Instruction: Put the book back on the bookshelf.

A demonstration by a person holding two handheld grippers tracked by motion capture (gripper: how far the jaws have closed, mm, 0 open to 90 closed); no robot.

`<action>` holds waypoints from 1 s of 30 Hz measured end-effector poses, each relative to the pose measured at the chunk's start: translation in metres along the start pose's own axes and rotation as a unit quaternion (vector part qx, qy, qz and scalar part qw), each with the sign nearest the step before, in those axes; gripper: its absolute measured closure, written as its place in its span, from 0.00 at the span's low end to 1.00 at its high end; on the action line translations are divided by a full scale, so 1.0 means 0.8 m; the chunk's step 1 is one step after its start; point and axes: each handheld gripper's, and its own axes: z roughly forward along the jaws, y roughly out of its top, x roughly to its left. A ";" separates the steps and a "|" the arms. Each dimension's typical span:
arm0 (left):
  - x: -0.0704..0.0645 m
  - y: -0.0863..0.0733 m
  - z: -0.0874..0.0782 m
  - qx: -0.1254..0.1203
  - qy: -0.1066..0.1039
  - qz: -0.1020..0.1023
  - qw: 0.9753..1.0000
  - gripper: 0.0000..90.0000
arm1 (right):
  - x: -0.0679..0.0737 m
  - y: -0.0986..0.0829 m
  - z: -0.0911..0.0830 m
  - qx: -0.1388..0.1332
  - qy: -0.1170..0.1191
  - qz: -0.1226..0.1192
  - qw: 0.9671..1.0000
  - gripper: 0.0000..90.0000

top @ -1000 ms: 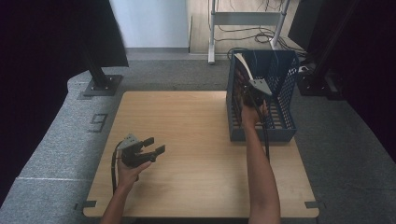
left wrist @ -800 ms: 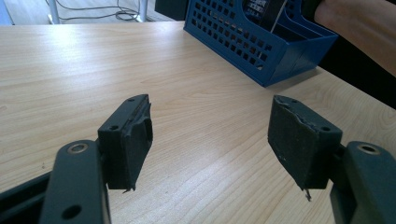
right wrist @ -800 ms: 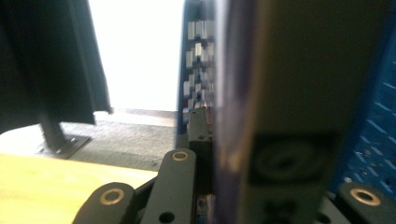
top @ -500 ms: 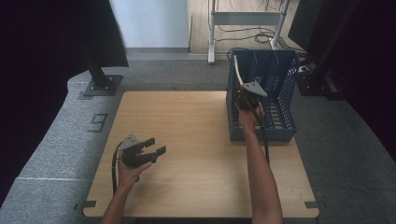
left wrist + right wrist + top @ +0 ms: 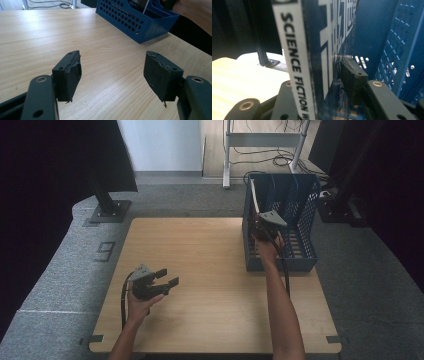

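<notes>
book (image 5: pixel 317 50) (one) clamped in right gripper (image 5: pixel 263 222), one blue rack (image 5: pixel 300 262); left gripper (image 5: pixel 112 75) wide

Rack (image 5: pixel 300 262) on table (image 5: pixel 210 320) right-rear; book (image 5: pixel 255 202) in rack's left compartment.

high view: overhead, forward | gripper views: close, low | shared: blue rack (image 5: pixel 300 240)

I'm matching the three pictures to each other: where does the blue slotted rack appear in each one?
High view: the blue rack stands on the table's far right part, the right gripper inside it.
Left gripper view: top right, beyond the open left gripper.
Right gripper view: its perforated wall at right, behind the gripped book.
Shared landmark: the wooden table.
</notes>
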 end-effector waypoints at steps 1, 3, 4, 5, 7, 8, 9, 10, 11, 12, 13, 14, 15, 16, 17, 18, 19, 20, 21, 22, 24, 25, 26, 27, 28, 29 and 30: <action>0.000 0.000 0.000 -0.001 -0.001 0.000 1.000 0.34 | 0.000 0.000 0.000 0.001 0.001 0.000 1.000 0.67; 0.001 0.000 -0.001 -0.001 0.000 -0.001 1.000 0.34 | 0.001 -0.001 0.000 0.004 0.001 -0.002 1.000 0.68; 0.001 0.000 -0.001 -0.001 0.000 -0.001 1.000 0.34 | 0.001 -0.001 -0.001 0.004 0.000 -0.003 1.000 0.69; 0.001 0.000 -0.001 -0.001 0.000 -0.001 1.000 0.34 | 0.001 -0.001 -0.001 0.005 -0.002 -0.005 1.000 0.71; 0.001 0.000 0.000 -0.001 0.000 -0.001 1.000 0.34 | 0.003 0.000 -0.001 0.006 -0.013 -0.014 1.000 0.79; 0.001 0.000 0.000 0.000 0.000 -0.001 1.000 0.34 | 0.003 0.000 -0.001 0.007 -0.020 -0.023 1.000 0.81; 0.001 0.000 0.000 0.000 0.000 -0.001 1.000 0.34 | 0.003 0.001 -0.001 0.007 -0.023 -0.026 0.999 0.82; 0.001 0.000 0.000 0.000 0.000 0.000 1.000 0.34 | 0.003 0.001 -0.001 0.006 -0.024 -0.026 0.999 0.82; 0.001 0.000 0.000 0.000 0.000 -0.001 1.000 0.34 | 0.002 0.001 -0.001 0.005 -0.026 -0.028 0.999 0.83; 0.001 0.000 0.000 0.000 0.000 0.000 1.000 0.34 | 0.002 0.001 -0.001 0.003 -0.028 -0.031 0.999 0.83; 0.001 0.000 0.000 0.000 0.001 -0.001 1.000 0.34 | 0.002 0.001 0.000 0.002 -0.028 -0.032 0.999 0.83; 0.001 0.000 0.000 0.000 0.001 -0.001 1.000 0.34 | 0.002 0.002 0.000 -0.001 -0.029 -0.032 0.999 0.83; 0.001 0.000 0.000 0.000 0.001 -0.002 1.000 0.34 | 0.001 0.002 0.001 -0.004 -0.029 -0.032 0.999 0.83; 0.001 0.000 0.000 -0.001 0.002 -0.002 1.000 0.34 | 0.000 0.003 0.001 -0.006 -0.031 -0.032 0.999 0.84; 0.002 0.000 0.000 -0.001 0.001 -0.003 1.000 0.34 | 0.000 0.004 0.001 -0.007 -0.031 -0.031 0.999 0.85; 0.002 -0.001 0.000 -0.001 0.002 -0.003 1.000 0.34 | -0.001 0.004 0.002 -0.008 -0.032 -0.030 0.999 0.85; 0.002 -0.001 0.000 -0.001 0.002 -0.003 1.000 0.34 | -0.001 0.003 0.002 -0.009 -0.032 -0.029 0.999 0.85; 0.002 -0.001 0.000 -0.001 0.001 -0.003 1.000 0.34 | -0.001 0.003 0.002 -0.010 -0.034 -0.028 0.999 0.85; 0.002 -0.001 0.000 -0.001 0.001 -0.003 1.000 0.34 | 0.000 0.003 0.002 -0.011 -0.033 -0.027 0.999 0.85; 0.002 -0.001 0.000 -0.001 0.001 -0.003 1.000 0.34 | 0.000 0.002 0.002 -0.011 -0.033 -0.026 0.999 0.85; 0.002 -0.001 0.001 -0.001 0.001 -0.002 1.000 0.34 | 0.002 0.002 0.002 -0.012 -0.031 -0.027 0.999 0.84; 0.001 -0.001 0.000 0.000 0.001 -0.002 1.000 0.34 | 0.002 0.002 0.002 -0.011 -0.029 -0.026 0.999 0.82; 0.001 -0.001 0.000 -0.001 0.001 -0.002 1.000 0.34 | 0.003 0.002 0.002 -0.011 -0.027 -0.025 0.999 0.80; 0.001 0.000 0.000 -0.001 0.001 -0.002 1.000 0.34 | 0.003 0.002 0.002 -0.010 -0.024 -0.025 0.999 0.77; 0.001 0.000 0.000 -0.001 0.001 -0.001 1.000 0.34 | 0.003 0.002 0.002 -0.010 -0.021 -0.025 0.999 0.76; 0.001 0.000 0.000 -0.001 0.000 -0.001 1.000 0.34 | 0.003 0.002 0.001 -0.009 -0.018 -0.023 1.000 0.74; 0.001 0.000 0.000 -0.001 0.000 -0.001 1.000 0.34 | 0.002 0.002 0.001 -0.007 -0.012 -0.019 1.000 0.70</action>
